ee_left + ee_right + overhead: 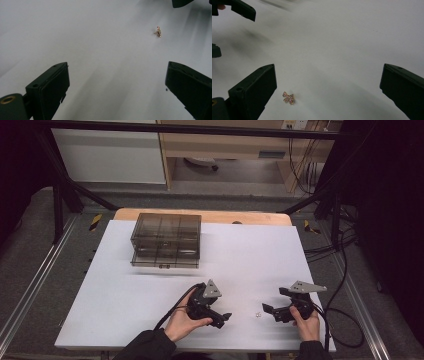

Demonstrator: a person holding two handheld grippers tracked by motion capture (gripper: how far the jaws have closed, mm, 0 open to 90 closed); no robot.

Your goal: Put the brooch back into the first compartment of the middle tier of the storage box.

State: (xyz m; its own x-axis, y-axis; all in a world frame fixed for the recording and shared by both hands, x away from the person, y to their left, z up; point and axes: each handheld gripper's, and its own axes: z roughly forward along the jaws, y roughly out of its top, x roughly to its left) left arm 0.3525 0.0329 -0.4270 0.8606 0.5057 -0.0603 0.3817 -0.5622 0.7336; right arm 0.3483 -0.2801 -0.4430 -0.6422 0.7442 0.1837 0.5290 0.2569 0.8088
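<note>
A tiny gold, jewelled bow-shaped trinket lies on the white table sheet between my two grippers. My left gripper sits low at its left, jaws wide apart and empty, pointing toward it. In the left gripper view the trinket lies well ahead, right of centre. My right gripper is close on the trinket's right, open too. In the right gripper view the trinket rests on the sheet just beside the left jaw's tip, between the spread jaws. Nothing is held.
A smoky translucent box with compartments and stacked drawers stands at the back left of the table. Cables trail off the right edge. The other gripper's jaw tips show at the upper left of the right gripper view.
</note>
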